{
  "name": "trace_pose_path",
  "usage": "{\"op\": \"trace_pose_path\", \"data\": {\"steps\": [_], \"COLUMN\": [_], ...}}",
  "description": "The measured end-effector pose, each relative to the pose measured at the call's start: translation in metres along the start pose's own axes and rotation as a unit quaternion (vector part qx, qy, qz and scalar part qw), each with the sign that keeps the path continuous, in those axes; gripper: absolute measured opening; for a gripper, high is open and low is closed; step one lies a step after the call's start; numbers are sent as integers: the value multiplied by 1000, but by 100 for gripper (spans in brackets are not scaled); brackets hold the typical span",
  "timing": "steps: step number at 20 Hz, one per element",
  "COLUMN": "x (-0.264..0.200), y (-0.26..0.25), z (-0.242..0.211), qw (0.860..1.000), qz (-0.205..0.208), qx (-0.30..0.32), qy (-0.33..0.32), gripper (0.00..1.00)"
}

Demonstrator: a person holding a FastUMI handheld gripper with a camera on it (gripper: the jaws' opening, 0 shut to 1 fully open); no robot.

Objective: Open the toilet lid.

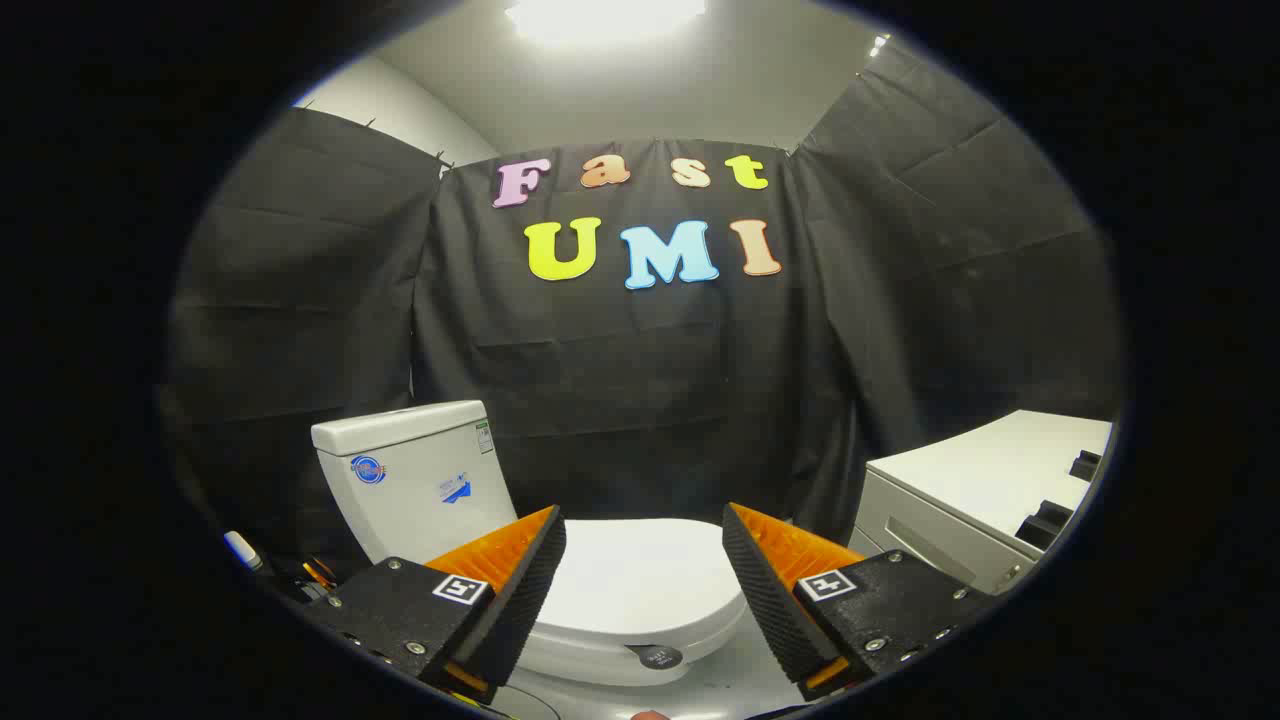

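Note:
A white toilet stands ahead of me. Its flat lid (pixel 640 580) lies closed on the bowl, seen in the gap between my two fingers and a little beyond them. A small dark round button (pixel 659 657) sits at the lid's near edge. The white tank (pixel 415 480) rises behind the lid, beyond my left finger. My gripper (pixel 643 545) is open, with its orange and black fingers (pixel 520 590) spread wide on either side of the lid and touching nothing.
A white cabinet (pixel 985 490) with dark handles stands to the right of the toilet, beyond my right finger. Some small items, one a white pen-like thing (pixel 243 550), lie beside the tank on the left. Black cloth walls close the booth behind.

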State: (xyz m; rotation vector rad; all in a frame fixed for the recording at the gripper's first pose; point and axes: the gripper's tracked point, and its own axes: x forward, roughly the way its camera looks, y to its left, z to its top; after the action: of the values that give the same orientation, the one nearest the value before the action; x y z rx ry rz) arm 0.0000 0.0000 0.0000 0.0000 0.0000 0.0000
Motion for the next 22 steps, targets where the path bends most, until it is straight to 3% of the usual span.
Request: {"op": "trace_pose_path", "data": {"steps": [15,22], "x": [-2,10], "y": [5,-3], "z": [-7,-29], "qw": [1000,998], "qz": [10,26], "qx": [-8,46], "qy": [-1,39], "gripper": [97,97]}}
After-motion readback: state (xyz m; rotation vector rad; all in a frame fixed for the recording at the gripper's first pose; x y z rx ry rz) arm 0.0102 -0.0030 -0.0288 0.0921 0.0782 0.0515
